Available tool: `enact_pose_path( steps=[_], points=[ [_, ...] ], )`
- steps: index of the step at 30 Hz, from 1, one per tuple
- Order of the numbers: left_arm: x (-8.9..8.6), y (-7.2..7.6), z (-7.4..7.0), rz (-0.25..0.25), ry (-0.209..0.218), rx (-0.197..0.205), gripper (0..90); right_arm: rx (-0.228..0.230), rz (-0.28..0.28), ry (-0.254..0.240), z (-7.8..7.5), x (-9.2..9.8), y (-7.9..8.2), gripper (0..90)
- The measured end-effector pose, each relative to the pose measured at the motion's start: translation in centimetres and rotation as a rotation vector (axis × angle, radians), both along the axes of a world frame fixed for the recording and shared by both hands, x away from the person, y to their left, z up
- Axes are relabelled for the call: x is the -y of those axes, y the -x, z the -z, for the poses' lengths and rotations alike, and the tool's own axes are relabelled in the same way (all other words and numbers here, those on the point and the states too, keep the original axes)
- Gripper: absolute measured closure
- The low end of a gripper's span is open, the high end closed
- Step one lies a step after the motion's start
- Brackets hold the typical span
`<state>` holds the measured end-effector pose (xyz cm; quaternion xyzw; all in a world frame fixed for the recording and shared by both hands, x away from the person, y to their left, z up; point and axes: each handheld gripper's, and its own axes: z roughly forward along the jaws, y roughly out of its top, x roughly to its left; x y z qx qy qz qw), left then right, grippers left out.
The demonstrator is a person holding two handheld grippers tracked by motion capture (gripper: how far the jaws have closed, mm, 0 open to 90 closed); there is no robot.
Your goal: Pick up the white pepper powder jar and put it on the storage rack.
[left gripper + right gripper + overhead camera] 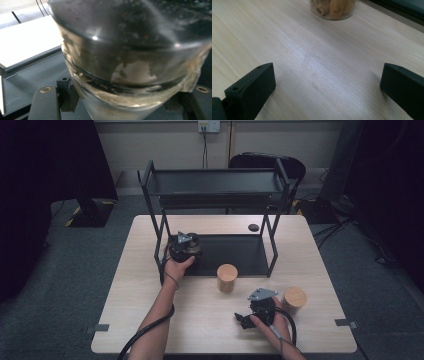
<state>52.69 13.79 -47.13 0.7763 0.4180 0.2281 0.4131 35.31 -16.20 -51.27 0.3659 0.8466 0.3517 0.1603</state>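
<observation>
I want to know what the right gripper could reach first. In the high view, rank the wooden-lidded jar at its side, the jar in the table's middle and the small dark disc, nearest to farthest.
From the right gripper:
1. Jar at its side, just to its right, near the table's front.
2. Middle jar, ahead and slightly left, before the black rack.
3. Small dark disc, far side of the table by the rack's leg.

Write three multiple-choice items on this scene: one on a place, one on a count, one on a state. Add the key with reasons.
1. Where is the jar that the left tool holds?
A. at the rack's lower shelf
B. on the floor
C. on the top shelf

2. How many wooden-lidded jars stand free on the table?
A. none
B. two
C. five

3. The right tool is
A. clamped on a jar
B. open over bare table
C. holding a cable

Key: 1 A, dark shelf beneath the jar; 2 B, the middle jar and the right jar; 3 B, jaws apart, nothing between.
</observation>
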Motion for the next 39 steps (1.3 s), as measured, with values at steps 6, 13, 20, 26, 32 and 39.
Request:
enact_pose_path(
  steps=[6,13,20,26,32,39],
  points=[
    [-0.2,-0.1,0.1,-0.010,-0.024,0.006,30.6,0.000,-0.001,0.000,0.0,0.0,0.0,0.0],
    [-0.3,-0.1,0.4,-0.022,-0.027,0.004,30.6,0.000,-0.001,0.000,0.0,0.0,0.0,0.0],
    [-0.4,-0.1,1.0,-0.028,-0.028,0.002,30.6,0.000,-0.001,0.000,0.0,0.0,0.0,0.0],
    [-0.5,-0.1,1.1,-0.025,-0.030,0.009,30.5,0.000,-0.001,0.000,0.0,0.0,0.0,0.0],
    [-0.5,0.0,1.2,-0.026,-0.025,0.006,30.2,0.000,-0.001,0.000,0.0,0.0,0.0,0.0],
    [-0.6,-0.1,1.2,-0.034,-0.011,-0.007,28.8,0.000,-0.002,0.000,0.0,0.0,0.0,0.0]
  ],
)
